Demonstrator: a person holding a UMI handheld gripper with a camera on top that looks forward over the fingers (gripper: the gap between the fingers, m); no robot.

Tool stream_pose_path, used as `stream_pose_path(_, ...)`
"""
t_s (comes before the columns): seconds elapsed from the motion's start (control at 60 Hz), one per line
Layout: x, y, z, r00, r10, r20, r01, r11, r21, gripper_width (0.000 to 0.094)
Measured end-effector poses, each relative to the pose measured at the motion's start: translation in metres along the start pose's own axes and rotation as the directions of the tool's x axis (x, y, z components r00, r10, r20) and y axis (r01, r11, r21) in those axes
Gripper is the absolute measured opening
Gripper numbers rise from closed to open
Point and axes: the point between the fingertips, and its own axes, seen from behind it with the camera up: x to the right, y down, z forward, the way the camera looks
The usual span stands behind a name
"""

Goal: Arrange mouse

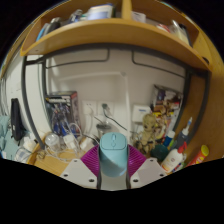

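A pale blue computer mouse [113,155] stands between my two fingers, its scroll wheel facing up and forward. Both magenta pads [92,160] press on its sides, so my gripper [113,163] is shut on it and holds it up above the desk. The mouse's lower end is hidden behind the fingers' white bases. The desk surface under it is not visible.
A wooden shelf [110,35] arches overhead with boxes on it. A white back wall [110,85] with a cable lies ahead. Clear glass jars [55,142] stand to the left, and bottles and colourful clutter [165,130] to the right.
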Motion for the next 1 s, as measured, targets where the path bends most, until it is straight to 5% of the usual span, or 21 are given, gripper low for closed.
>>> stream_pose_path(0.267, 0.04, 0.152, 0.032, 0.999, 0.042, -0.01, -0.043, 0.966, -0.253, 0.0331)
stream_pose_path(0.55, 0.015, 0.249, 0.051, 0.998, 0.067, 0.019, -0.053, 0.914, -0.402, 0.0345)
stream_pose_path(0.8, 0.015, 0.252, 0.053, 0.997, 0.07, 0.014, -0.058, 0.911, -0.407, 0.0486)
stream_pose_path(0.9, 0.021, 0.251, 0.047, 1.0, -0.001, 0.001, 0.002, 0.899, -0.439, 0.0652)
stream_pose_path(1.0, 0.014, 0.232, 0.033, 0.999, -0.033, 0.006, 0.032, 0.903, -0.429, 0.0666)
